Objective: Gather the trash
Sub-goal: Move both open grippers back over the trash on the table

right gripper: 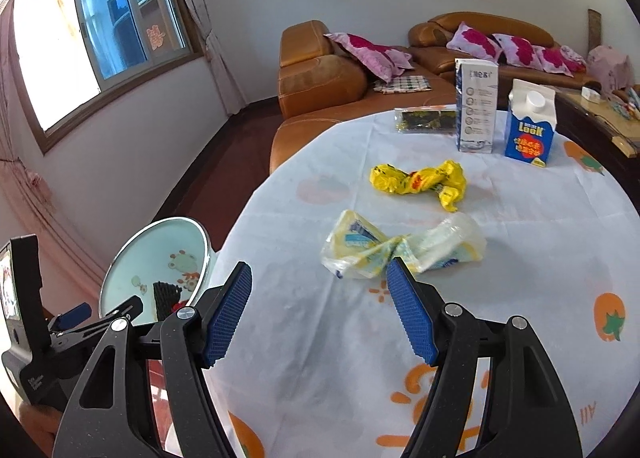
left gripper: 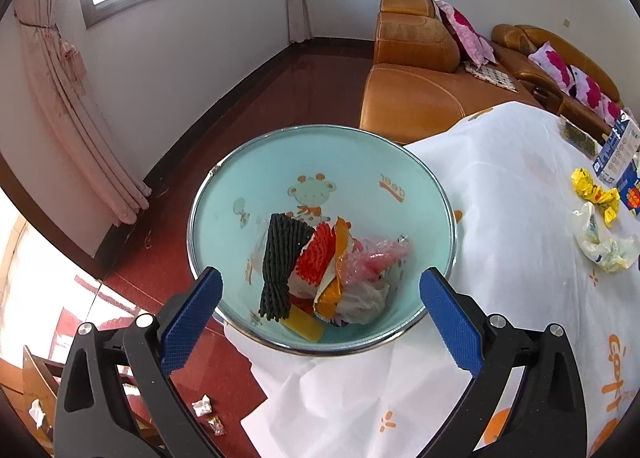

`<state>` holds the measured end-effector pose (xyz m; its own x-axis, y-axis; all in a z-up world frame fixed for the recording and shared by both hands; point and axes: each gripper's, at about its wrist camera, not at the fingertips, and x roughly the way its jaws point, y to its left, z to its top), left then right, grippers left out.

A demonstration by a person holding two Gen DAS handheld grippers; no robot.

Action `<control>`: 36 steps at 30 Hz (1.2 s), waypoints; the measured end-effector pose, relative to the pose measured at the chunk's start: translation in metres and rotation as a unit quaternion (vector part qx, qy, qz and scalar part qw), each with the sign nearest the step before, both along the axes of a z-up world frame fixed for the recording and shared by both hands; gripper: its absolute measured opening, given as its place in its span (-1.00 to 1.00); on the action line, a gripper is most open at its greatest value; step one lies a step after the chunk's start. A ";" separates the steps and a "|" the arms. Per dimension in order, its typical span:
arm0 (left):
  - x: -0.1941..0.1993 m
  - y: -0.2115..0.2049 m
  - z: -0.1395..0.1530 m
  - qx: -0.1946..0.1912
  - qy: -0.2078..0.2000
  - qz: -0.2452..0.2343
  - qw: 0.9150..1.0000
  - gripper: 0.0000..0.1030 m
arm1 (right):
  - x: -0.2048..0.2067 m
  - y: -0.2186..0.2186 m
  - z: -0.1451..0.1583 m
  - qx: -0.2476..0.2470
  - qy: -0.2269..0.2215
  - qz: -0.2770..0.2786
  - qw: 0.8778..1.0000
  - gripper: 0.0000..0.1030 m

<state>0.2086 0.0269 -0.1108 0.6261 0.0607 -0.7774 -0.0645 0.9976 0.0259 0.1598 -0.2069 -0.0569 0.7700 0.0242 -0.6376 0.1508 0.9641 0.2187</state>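
White cloth with orange prints covers our round table [right gripper: 500,298], and the bin [left gripper: 224,194] stands on the red floor tight against its edge, with the sofa [left gripper: 408,98] behind. We judge the job roughly half done: the bin already holds a black foam net [left gripper: 280,258], a red net [left gripper: 316,258], pink bubble wrap [left gripper: 380,254] and other scraps. Our left gripper [left gripper: 320,294] hangs over the bin mouth with its jaws wide apart and nothing between them. Our right gripper [right gripper: 320,298] is over the table, jaws apart and empty, pointed at the pale wrapper [right gripper: 360,246], whose twisted middle lies just beyond the right fingertip; we cannot tell whether it touches. Beyond that lies the yellow wrapper [right gripper: 424,178], then a dark packet [right gripper: 424,120] and two upright cartons [right gripper: 528,126] near the far edge; whether those cartons count as trash we cannot say. Small scraps [left gripper: 202,406] also lie on the floor beside the table. So the two wrappers, the floor bits and perhaps more remain for us.
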 end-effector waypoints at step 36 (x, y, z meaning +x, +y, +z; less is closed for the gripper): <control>0.015 -0.196 0.001 -0.094 -0.002 -0.243 0.965 0.46 | -0.065 -0.118 -0.027 -0.024 0.037 -0.116 0.992 0.41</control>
